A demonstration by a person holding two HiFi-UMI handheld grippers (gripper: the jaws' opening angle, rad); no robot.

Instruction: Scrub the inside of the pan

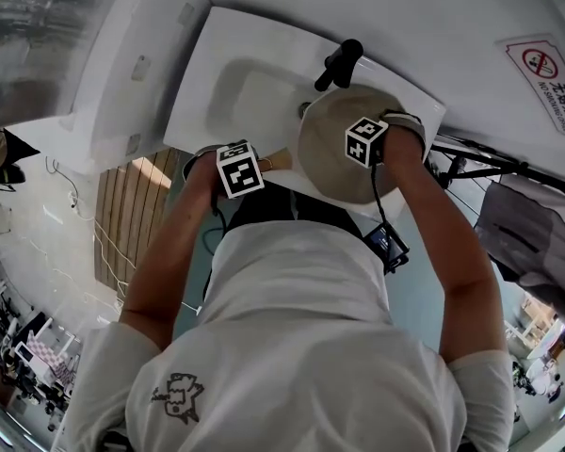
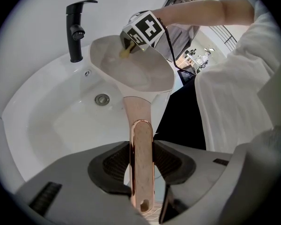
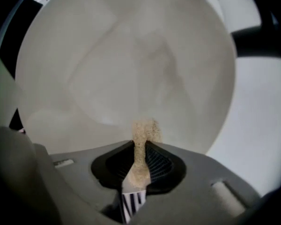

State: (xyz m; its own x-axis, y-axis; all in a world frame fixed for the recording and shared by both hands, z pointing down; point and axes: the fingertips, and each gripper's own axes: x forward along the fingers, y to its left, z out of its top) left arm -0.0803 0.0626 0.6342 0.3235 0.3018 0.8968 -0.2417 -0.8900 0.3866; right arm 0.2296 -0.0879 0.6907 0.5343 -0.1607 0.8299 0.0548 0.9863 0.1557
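Two grippers: I have both engaged, each closed on something.
Pan look: a round, pale cream pan (image 1: 328,153) with a smooth matte inside; I see faint cloudy marks across its floor in the right gripper view (image 3: 131,64).
Pan handle: a long, light wood-look handle (image 2: 141,137) edged in copper, with a hanging hole at its end.
Pan place: tilted above the white ceramic sink (image 1: 245,92), over the sink's right part, just in front of the sink's black tap (image 1: 339,64).
Left gripper: the left gripper (image 2: 141,165) is at the sink's near edge, jaws fairly wide yet clamped on the handle, both dark pads pressing its sides.
Right gripper: the right gripper (image 3: 139,161) is over the pan, above the sink's right part, jaws nearly together, pinching a thin tan scrubbing sponge (image 3: 143,132) with a striped backing.
Contact: the sponge's free end looks pressed against the pan's inner wall near the rim (image 2: 125,52).
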